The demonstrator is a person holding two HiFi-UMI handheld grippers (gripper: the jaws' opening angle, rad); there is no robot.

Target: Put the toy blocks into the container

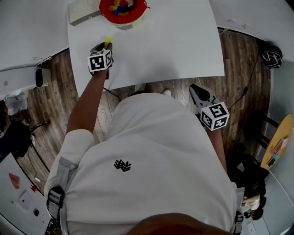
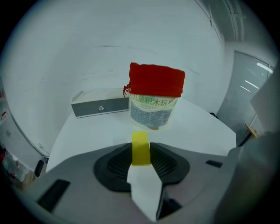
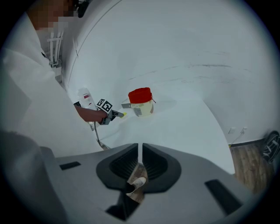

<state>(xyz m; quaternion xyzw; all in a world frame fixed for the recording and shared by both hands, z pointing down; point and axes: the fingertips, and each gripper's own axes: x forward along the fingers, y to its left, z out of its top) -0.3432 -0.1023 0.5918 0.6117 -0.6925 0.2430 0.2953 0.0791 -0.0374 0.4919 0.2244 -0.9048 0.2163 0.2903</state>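
- Two grippers are at work over a white tabletop (image 1: 174, 46), each in one hand of a person in a white shirt (image 1: 151, 151), seen from above.
- Left gripper (image 2: 141, 157) is clenched on a yellow toy block (image 2: 140, 146); both pads press its sides and its far end sticks out past the jaws.
- That block hangs above the tabletop near its left edge, short of the container (image 2: 153, 109) and apart from it.
- Container, a pale tub with printed sides and a red cloth (image 2: 156, 79) around its top, stands at the far edge of the tabletop; the head view shows coloured blocks (image 1: 121, 5) inside it.
- Just left of the container, a low grey box (image 2: 99, 106) lies at the far left corner.
- Right gripper (image 3: 140, 164) hangs off the near edge of the tabletop, its jaws drawn almost together with nothing between them; through the slit show the wooden floor (image 1: 239, 69) and a shoe (image 3: 139, 181).
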